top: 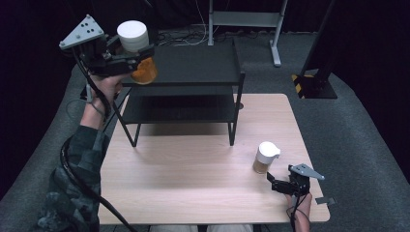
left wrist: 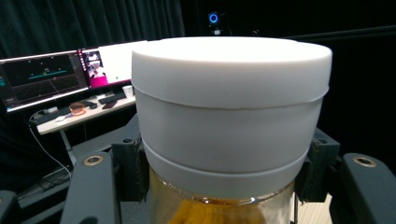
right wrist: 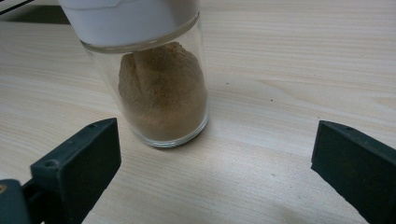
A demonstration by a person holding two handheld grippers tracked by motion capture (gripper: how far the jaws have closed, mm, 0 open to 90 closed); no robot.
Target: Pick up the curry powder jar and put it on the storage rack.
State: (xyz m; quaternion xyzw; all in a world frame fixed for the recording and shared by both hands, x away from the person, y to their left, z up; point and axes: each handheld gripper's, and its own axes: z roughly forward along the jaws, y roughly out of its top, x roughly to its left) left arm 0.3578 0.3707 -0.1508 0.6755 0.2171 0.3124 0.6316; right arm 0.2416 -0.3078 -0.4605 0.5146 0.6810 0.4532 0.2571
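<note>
High view puts my left gripper [top: 126, 54] up at the far left, clamped on a white-lidded jar [top: 137, 52] of orange contents, held by the black 2-tier shelf [top: 193, 82]. At my right, near the table's [top: 193, 174] front edge, my right gripper [top: 278, 181] sits spread wide, just short of a 2nd jar [top: 265, 157] of brown powder standing upright.

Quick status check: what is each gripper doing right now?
Left gripper: shut on the orange-filled jar, held up beside the black shelf.
Right gripper: open, jaws apart, just short of the brown powder jar on the table.
</note>
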